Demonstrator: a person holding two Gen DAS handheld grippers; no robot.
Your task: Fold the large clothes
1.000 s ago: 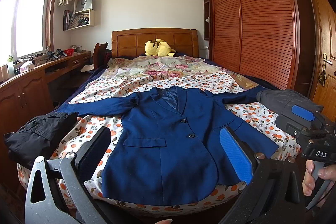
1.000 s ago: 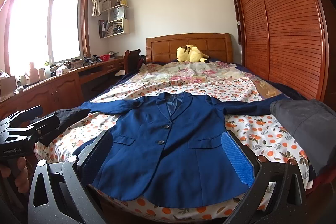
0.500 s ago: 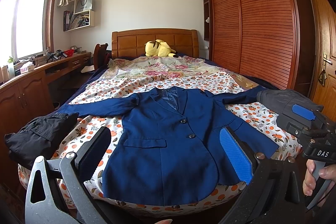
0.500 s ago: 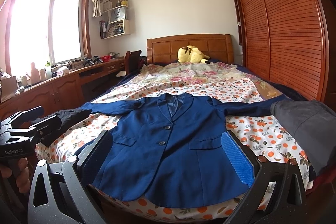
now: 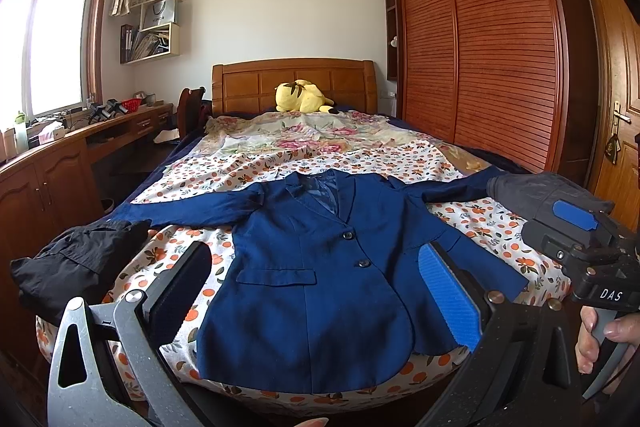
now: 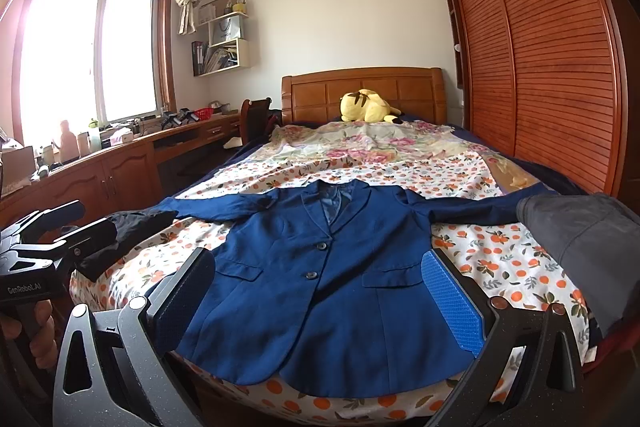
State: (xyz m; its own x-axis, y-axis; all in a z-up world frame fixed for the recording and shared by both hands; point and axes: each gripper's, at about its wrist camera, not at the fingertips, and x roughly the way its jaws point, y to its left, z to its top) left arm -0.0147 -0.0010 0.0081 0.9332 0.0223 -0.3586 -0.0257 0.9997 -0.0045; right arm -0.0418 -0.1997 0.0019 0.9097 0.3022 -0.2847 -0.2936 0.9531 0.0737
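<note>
Left wrist view: I look from the foot of the bed (image 5: 280,155) toward the headboard (image 5: 294,83), low, close over the blue jacket (image 5: 320,267).
Right wrist view: same direction, set slightly rightward; jacket (image 6: 320,279) close below.
Cross-sighting: right gripper (image 5: 576,239) at the left view's right edge; left gripper (image 6: 44,239) at the right view's left edge.
Shared field: bed, jacket, headboard, wardrobe (image 6: 540,67).

Sunlit window (image 6: 92,55) over a wooden desk (image 6: 120,163), louvred wardrobe (image 6: 540,67), probably white walls.
</note>
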